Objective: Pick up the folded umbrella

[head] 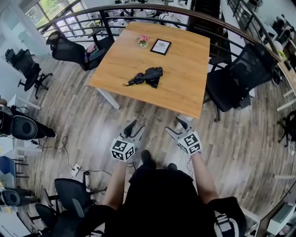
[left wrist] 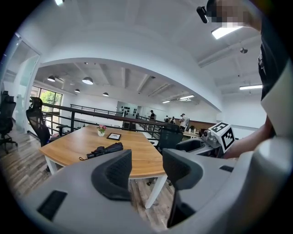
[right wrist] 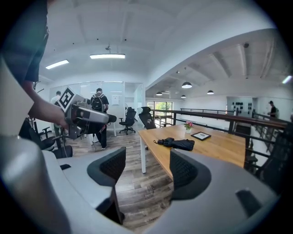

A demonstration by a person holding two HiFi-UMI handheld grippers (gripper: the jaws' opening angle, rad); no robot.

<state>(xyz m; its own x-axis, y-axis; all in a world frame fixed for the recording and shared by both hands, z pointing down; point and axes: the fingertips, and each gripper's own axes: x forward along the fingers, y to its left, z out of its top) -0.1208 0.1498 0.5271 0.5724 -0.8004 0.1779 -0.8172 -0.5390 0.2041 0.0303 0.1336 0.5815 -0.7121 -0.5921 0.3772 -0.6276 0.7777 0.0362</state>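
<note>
On the wooden desk (head: 185, 78), the folded umbrella (head: 147, 76) is lying untouched; the left gripper (head: 137, 126) and right gripper (head: 174, 126) are hovering short of it, fingers (right wrist: 110, 167) released and empty.

Open-plan office: mesh swivel chairs (head: 240, 78), wooden meeting table (head: 185, 83)

Open-plan office: light wooden table (head: 185, 88) on white legs over grey wood-plank floor (head: 92, 125), black mesh office chairs (head: 240, 76) at both sides, dark curved railing (head: 138, 9) behind it, windows (left wrist: 46, 98) at far left, white arched ceiling (left wrist: 137, 50), round lamps (left wrist: 87, 81) and strip lights (right wrist: 107, 56) lit.
</note>
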